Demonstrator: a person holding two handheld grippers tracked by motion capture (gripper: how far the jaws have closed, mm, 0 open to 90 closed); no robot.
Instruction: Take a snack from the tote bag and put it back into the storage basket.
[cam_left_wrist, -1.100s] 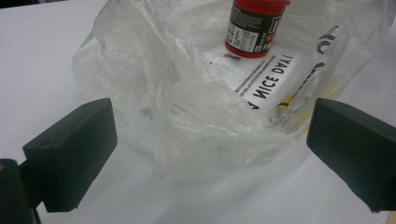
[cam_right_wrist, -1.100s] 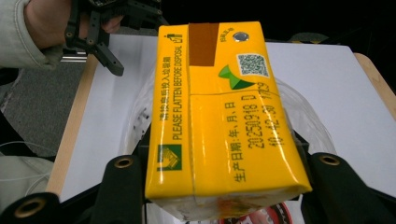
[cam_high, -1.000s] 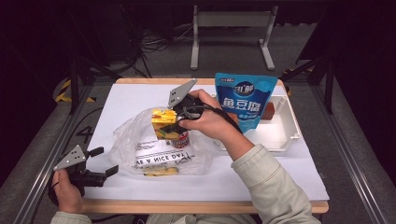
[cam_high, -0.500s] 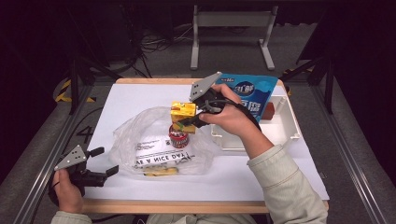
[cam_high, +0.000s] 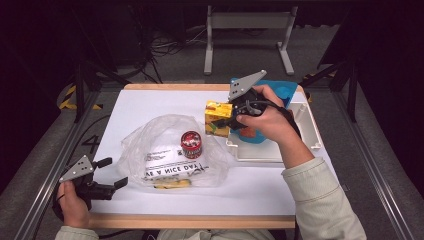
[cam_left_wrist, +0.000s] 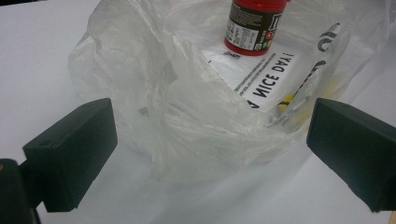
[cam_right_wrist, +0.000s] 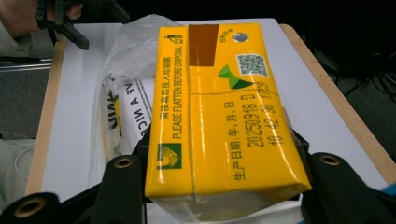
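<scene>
Gripping yellow carton (cam_high: 218, 118) between both jaws, right gripper (cam_high: 231, 116) holds it raised just beside white tray (cam_high: 312, 131). Left gripper (cam_high: 113, 174) jaws wide apart, plastic bag (cam_high: 170, 152) just ahead, red can (cam_high: 191, 144) inside.

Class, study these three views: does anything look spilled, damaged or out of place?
Nothing is spilled or damaged. The red-capped bottle stands upright in the crumpled plastic bag, the right gripper holds the yellow carton intact above the table, and the left gripper waits open.
</scene>
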